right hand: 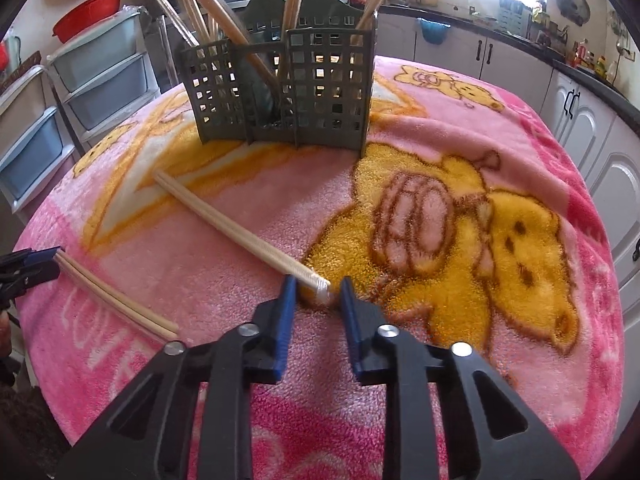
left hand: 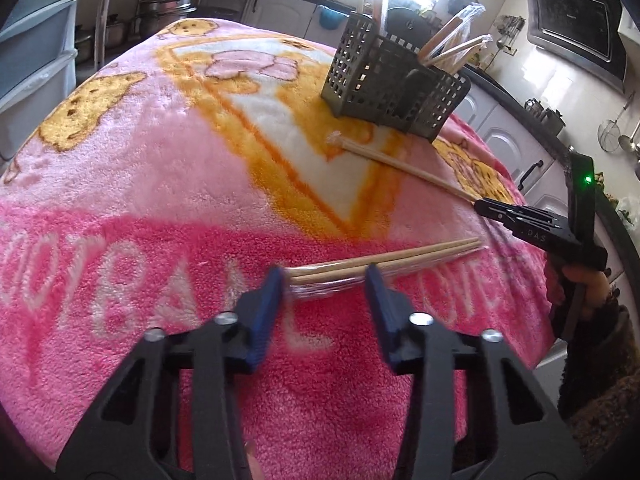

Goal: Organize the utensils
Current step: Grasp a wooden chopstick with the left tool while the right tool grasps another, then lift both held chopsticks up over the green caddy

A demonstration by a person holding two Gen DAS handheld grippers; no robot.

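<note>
Two wrapped pairs of wooden chopsticks lie on a pink fleece blanket (left hand: 160, 168). The near pair (left hand: 420, 254) runs crosswise past my left gripper (left hand: 325, 278), whose blue pads straddle its left end with a wide gap, not pressing. The other pair (right hand: 232, 224) slants up toward a dark green lattice utensil caddy (right hand: 320, 92). Its wrapped near end sits between the pads of my right gripper (right hand: 317, 288), narrowly apart from them. The left wrist view shows that gripper (left hand: 478, 204) at this pair's (left hand: 400, 164) end. Several wrapped chopsticks stand in the caddy (left hand: 360, 80).
The blanket (right hand: 460, 140) covers a round table. White kitchen cabinets (right hand: 592, 128) and a dark counter curve along the right. Stacked plastic drawers (right hand: 100, 80) stand at the left. A person's hand (left hand: 592, 284) holds the right gripper's handle.
</note>
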